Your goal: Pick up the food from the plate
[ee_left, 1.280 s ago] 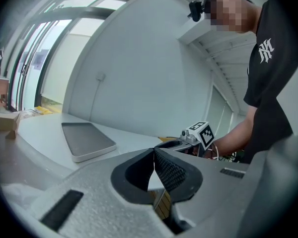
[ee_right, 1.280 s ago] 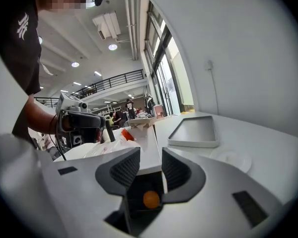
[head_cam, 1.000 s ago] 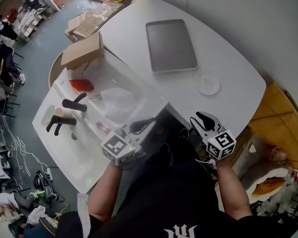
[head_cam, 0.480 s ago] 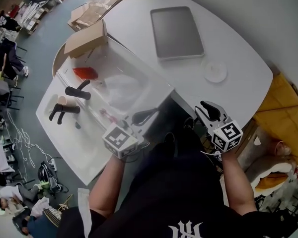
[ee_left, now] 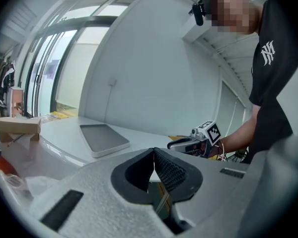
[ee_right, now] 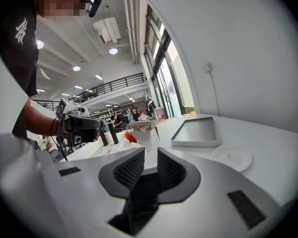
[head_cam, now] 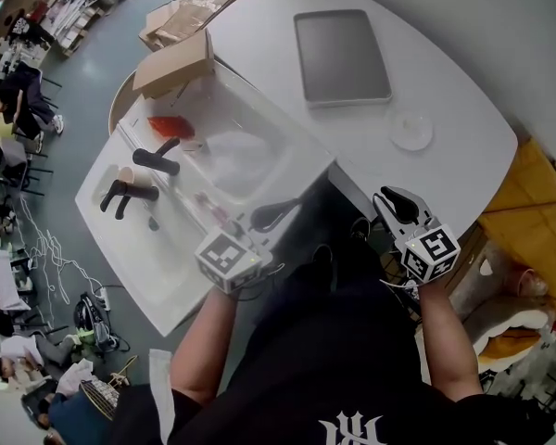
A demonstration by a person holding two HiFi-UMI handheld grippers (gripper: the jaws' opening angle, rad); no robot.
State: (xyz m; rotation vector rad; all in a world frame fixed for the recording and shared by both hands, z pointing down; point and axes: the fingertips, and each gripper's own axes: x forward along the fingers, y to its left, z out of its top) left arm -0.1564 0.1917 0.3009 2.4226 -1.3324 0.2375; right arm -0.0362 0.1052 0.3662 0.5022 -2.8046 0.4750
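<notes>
**Two white tables, a few items on top**

A big rounded white table (head_cam: 445, 91) fills the upper right of the head view. A grey tray (head_cam: 343, 56) lies flat on it near top centre. A small clear plate (head_cam: 411, 130) sits to the tray's lower right, not touching it.

A long white table (head_cam: 157, 276) runs through the left-centre.
- Cardboard box (head_cam: 174, 63) at its upper end.
- Red item (head_cam: 171, 126) just below the box.
- Crumpled clear plastic (head_cam: 236, 156) mid-table.
- Black handled tool (head_cam: 156, 160) at left, with a second black tool (head_cam: 128, 193) below it.

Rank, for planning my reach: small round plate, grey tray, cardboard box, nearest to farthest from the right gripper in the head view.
From the right gripper, whose empty jaws have just been closing:
1. small round plate, just ahead.
2. grey tray, beyond it, slightly left.
3. cardboard box, far left.
</notes>
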